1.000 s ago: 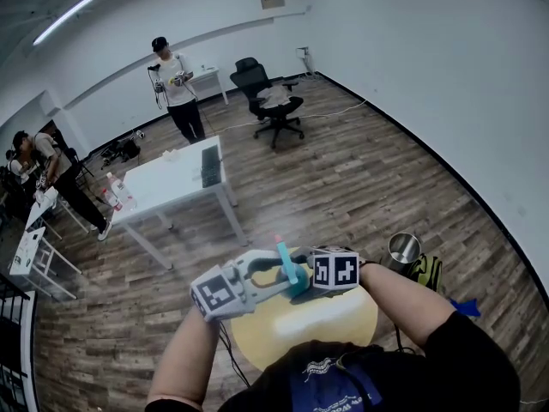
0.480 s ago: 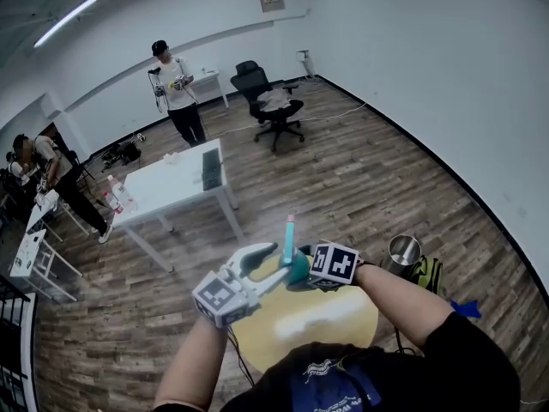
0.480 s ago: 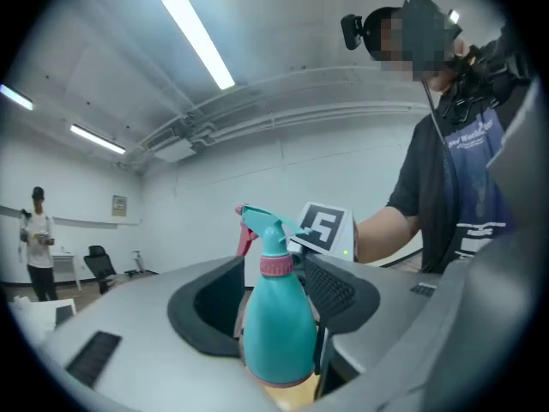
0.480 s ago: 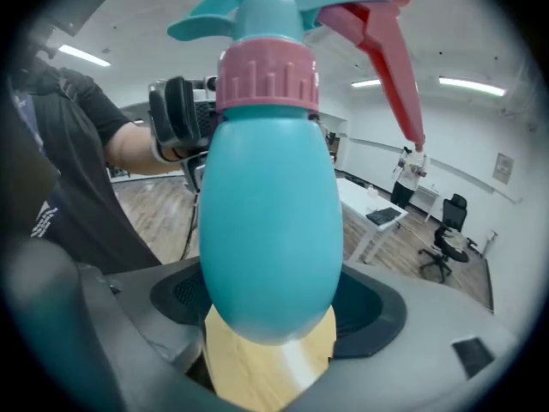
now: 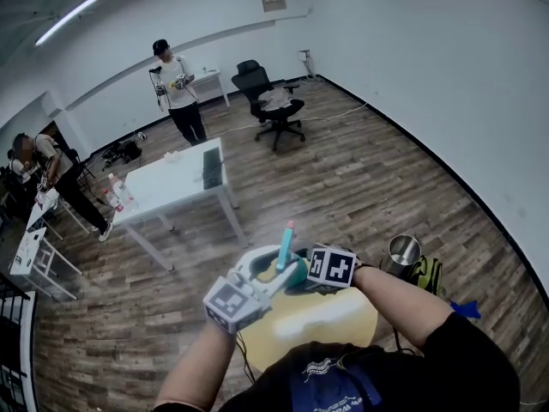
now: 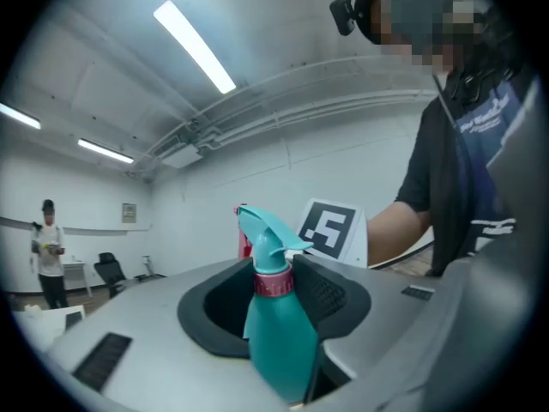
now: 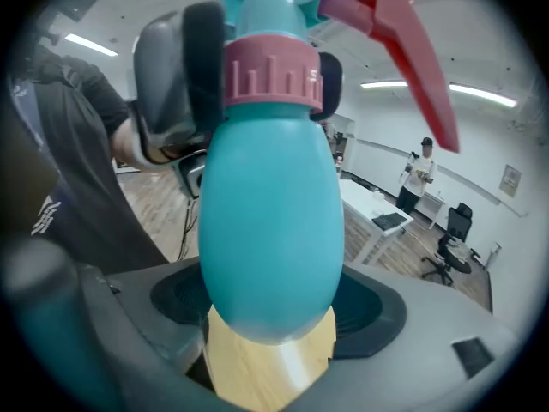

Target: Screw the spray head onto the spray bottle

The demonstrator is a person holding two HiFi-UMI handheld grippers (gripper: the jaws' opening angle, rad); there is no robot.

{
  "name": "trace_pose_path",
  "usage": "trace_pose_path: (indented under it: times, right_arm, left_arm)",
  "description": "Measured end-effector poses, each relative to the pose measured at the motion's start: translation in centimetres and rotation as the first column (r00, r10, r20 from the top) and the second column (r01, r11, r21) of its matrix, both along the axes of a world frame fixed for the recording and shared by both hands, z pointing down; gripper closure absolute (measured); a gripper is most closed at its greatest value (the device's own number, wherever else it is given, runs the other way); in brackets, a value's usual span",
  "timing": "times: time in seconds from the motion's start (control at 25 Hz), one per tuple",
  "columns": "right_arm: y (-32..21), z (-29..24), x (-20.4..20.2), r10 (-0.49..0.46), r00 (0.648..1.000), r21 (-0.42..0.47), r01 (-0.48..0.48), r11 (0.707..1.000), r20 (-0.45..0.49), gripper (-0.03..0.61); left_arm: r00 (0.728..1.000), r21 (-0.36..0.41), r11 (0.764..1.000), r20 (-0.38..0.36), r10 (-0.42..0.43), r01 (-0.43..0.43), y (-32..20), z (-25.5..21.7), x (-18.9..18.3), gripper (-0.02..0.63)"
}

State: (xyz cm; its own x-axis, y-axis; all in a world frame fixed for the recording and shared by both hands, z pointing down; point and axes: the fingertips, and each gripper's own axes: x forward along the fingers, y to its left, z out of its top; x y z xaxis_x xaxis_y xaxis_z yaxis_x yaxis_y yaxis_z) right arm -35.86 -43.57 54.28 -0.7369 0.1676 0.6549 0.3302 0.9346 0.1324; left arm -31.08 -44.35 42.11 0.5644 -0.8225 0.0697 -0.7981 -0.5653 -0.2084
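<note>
1 bottle (image 7: 270, 230) in down-tilted R tongs (image 7: 274, 305)

Person: black short-sleeved top, the sleeve (image 5: 467, 350) ending above the elbow, forearms uncovered. Dark blue panel (image 5: 330, 383) down the chest with white print, too small to read. Small black camera (image 6: 345, 13) mounted at the head.

Left gripper (image 6: 274, 294): smooth, rounded light-grey shell. Black pads (image 6: 333, 297) with a fine dotted texture, set in a black-lined oval recess. Small dark rectangular slots (image 6: 101, 360) in the shell. Marker cube (image 5: 230, 303) with white faces and black square patterns. Thin dark cable (image 5: 243, 360) runs down below it.

Right gripper (image 7: 274, 307): same grey shell, black ribbed pad faces (image 7: 377, 312), one dark slot at the edge (image 7: 474, 354). Its own cube (image 5: 332, 267) is likewise black on white.
</note>
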Motion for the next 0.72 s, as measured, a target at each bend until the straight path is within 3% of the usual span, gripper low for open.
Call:
trace_pose_path:
  times: [0.12,0.32,0.4,0.44,0.48,0.56,0.6,0.64,0.72]
  right_arm:
    - [2.6,-0.3,1.0,-0.138,0.99,-0.045,0.138,0.989,-0.002,0.163]
    - [6.9,-0.2,2.8,-0.371,0.929,-0.081,0.37,0.926,-0.005,0.163]
    - [7.8,-0.5,3.2,-0.415,0.91,-0.098,0.413,0.906,0.003,0.163]
    - [7.6,-0.7,3.0,-0.406,0.914,-0.108,0.405,0.908,0.009,0.163]
    - [7.0,-0.9,2.6,-0.374,0.927,-0.121,0.373,0.92,0.017,0.163]
    - [4.7,-1.2,1.6,-0.253,0.967,-0.145,0.255,0.956,0.031,0.163]
    - [3.3,-1.3,1.2,-0.182,0.983,-0.148,0.185,0.972,0.033,0.163]
    - [2.0,-1.2,1.0,-0.113,0.993,-0.143,0.116,0.983,0.03,0.163]
    - [-0.2,-0.7,0.6,0.005,1.0,-0.109,-0.003,0.994,0.015,0.163]
  left_arm:
    - [0.974,-0.06,0.972,0.009,0.227,-0.226,1.7,-0.3,1.4,0.449]
    - [0.846,-0.173,0.834,0.016,0.533,-0.523,4.9,0.1,3.2,0.446]
    - [0.803,-0.176,0.786,-0.053,0.594,-0.593,5.7,-0.7,3.6,0.449]
    - [0.806,-0.159,0.79,-0.078,0.587,-0.591,5.5,-1.0,3.5,0.449]
    - [0.834,-0.135,0.823,-0.082,0.546,-0.552,4.8,-1.2,3.1,0.445]
    - [0.923,-0.058,0.922,-0.065,0.378,-0.382,2.7,-1.7,1.8,0.44]
    - [0.959,-0.022,0.96,-0.056,0.277,-0.279,1.7,-1.8,1.0,0.427]
    - [0.982,0.005,0.983,-0.046,0.183,-0.183,0.9,-1.7,0.4,0.415]
    - [0.999,0.03,0.999,-0.043,0.026,-0.025,0.0,-1.3,-0.5,0.402]
